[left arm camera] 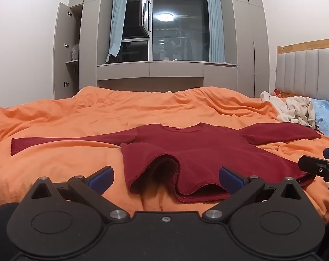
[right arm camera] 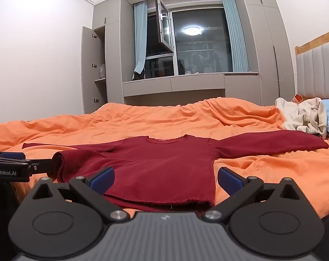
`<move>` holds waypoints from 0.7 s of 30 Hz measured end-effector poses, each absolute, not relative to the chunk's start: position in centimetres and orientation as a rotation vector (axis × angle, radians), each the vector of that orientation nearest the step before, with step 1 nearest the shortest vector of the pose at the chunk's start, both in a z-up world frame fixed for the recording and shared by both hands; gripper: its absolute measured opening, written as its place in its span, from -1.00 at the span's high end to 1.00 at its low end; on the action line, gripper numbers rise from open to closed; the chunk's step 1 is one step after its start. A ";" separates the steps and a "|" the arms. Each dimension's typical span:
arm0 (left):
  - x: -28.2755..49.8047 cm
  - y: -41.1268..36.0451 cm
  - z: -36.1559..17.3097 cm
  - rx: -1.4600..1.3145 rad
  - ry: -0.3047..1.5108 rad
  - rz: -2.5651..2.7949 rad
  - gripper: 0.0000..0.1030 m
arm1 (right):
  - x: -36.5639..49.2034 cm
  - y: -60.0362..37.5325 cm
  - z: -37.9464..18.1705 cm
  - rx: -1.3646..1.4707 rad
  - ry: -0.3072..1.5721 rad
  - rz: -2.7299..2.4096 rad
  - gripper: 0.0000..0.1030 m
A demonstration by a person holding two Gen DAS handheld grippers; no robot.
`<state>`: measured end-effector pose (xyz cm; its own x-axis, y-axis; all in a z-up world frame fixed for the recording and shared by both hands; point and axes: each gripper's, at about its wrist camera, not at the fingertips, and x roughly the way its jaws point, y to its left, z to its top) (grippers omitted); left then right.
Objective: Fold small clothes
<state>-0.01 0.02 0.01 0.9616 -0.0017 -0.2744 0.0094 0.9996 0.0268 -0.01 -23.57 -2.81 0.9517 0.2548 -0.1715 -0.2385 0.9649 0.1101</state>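
Observation:
A small dark red long-sleeved shirt point(left arm camera: 199, 150) lies spread on the orange bed cover point(left arm camera: 66, 161), collar away from me, both sleeves stretched out sideways. Its hem is rumpled and lifted at the left corner. My left gripper point(left arm camera: 166, 177) is open, its blue pads on either side of the hem's left part, holding nothing. My right gripper point(right arm camera: 165, 178) is open over the hem's right part of the shirt point(right arm camera: 160, 163). The right gripper's tip shows at the left wrist view's right edge, and the left gripper shows at the right wrist view's left edge.
A pile of cream clothes point(left arm camera: 295, 108) and a light blue garment point(left arm camera: 326, 117) lie at the right by the padded headboard point(left arm camera: 306, 74). Grey wardrobes, one door open point(left arm camera: 62, 50), and a window bench stand beyond the bed.

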 end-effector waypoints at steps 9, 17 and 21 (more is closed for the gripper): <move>-0.1 0.1 0.0 0.031 0.284 -0.003 -0.99 | -0.1 -23.6 -2.8 0.086 0.196 0.253 -1.00; 0.1 0.4 -0.6 0.031 0.289 -0.004 -0.99 | 0.1 -23.5 -3.2 0.086 0.201 0.253 -1.00; 0.1 0.4 -0.6 0.030 0.291 -0.002 -0.99 | 0.6 -23.8 -3.0 0.089 0.207 0.251 -1.00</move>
<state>0.06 0.44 -0.59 0.9579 0.0024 -0.2872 0.0063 0.9995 0.0294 0.62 -23.80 -3.04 0.9476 0.2553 -0.1920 -0.2371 0.9649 0.1128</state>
